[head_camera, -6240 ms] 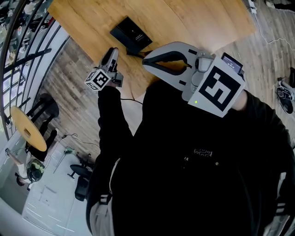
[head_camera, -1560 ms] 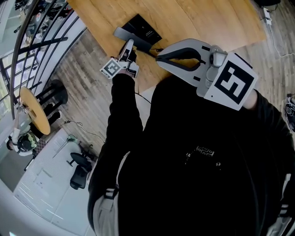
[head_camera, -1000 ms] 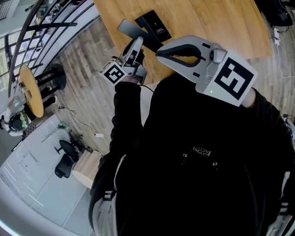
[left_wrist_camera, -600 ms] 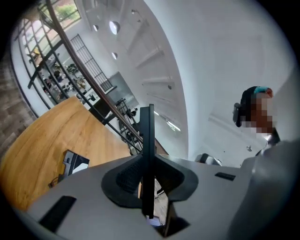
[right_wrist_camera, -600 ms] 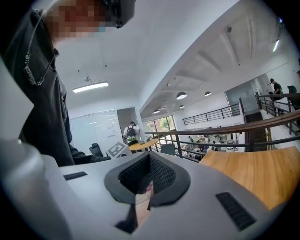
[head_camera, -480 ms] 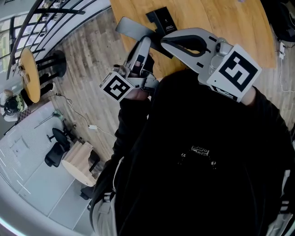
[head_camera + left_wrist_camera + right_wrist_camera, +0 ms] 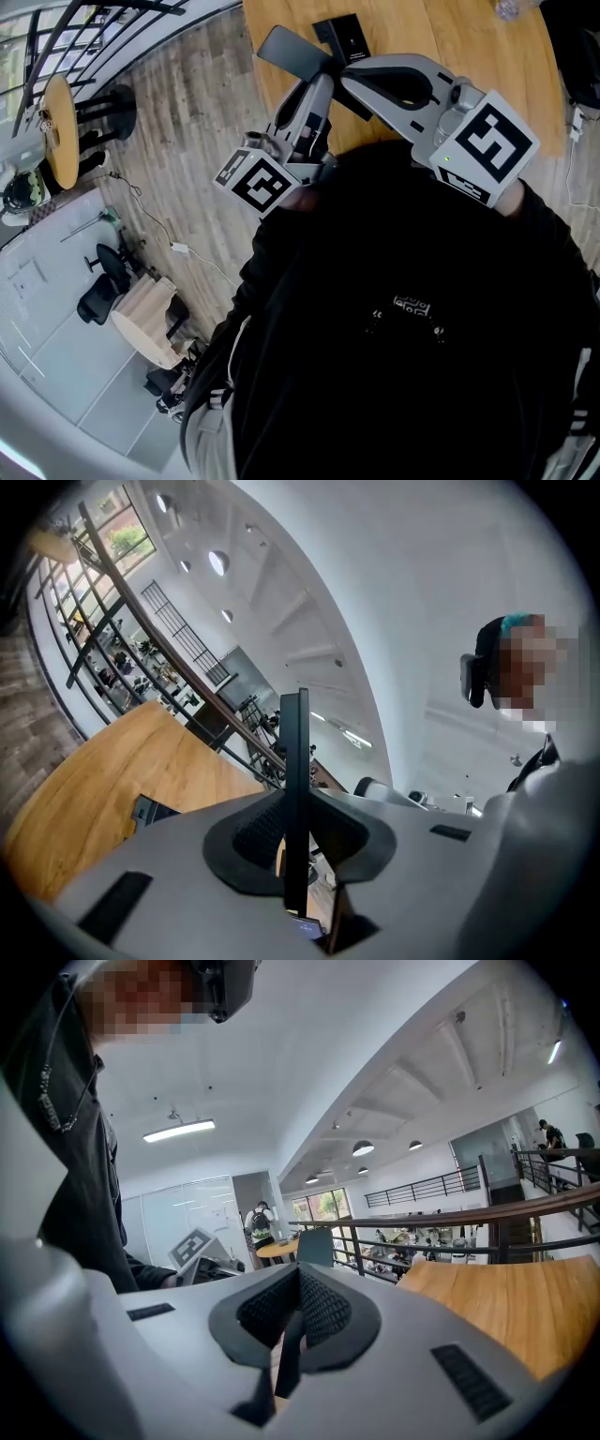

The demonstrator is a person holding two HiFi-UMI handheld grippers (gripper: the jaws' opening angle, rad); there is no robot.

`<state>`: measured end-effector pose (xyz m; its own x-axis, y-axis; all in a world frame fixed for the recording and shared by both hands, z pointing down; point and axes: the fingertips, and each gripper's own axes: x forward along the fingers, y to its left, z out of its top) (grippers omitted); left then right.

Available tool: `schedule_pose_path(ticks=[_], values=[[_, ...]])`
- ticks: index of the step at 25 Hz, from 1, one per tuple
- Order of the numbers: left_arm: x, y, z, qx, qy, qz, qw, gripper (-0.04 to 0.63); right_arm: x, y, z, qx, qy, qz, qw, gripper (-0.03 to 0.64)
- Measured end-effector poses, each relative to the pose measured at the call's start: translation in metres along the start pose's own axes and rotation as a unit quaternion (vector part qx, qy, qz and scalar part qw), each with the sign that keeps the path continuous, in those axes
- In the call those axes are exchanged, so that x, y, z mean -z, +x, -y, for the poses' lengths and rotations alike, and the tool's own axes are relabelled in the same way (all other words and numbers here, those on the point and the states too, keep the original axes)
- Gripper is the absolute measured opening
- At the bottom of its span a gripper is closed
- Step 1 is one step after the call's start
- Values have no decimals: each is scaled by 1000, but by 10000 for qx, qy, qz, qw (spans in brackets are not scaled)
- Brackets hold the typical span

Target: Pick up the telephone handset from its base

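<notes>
Left claw (image 7: 317, 84) clamps the handset (image 7: 291, 52) edge-on, holding it clear of its base (image 7: 343, 36) by the desk's (image 7: 431, 28) edge; right claw (image 7: 352, 82) hangs closed, empty.

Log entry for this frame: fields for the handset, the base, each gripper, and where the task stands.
handset: thin dark slab, seen edge-on, upright between the left jaws
base: black, lying on the wooden table, no handset on it
left gripper: shut on the handset, holding it in the air
right gripper: jaws together, nothing between them
task status: handset off its base, in the left gripper
</notes>
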<state>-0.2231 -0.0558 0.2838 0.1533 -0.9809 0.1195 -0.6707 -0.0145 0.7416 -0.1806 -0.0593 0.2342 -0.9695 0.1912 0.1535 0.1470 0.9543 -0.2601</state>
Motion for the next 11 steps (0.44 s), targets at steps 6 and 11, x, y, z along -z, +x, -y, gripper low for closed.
schedule_pose_path(ticks=[6, 11], values=[[-2, 2, -2, -33, -51, -10, 10000, 78, -2, 1, 1, -20, -4, -17, 10000, 15], [-4, 2, -6, -22, -113, -15, 9999, 78, -5, 4, 2, 29, 12, -4, 10000, 15]])
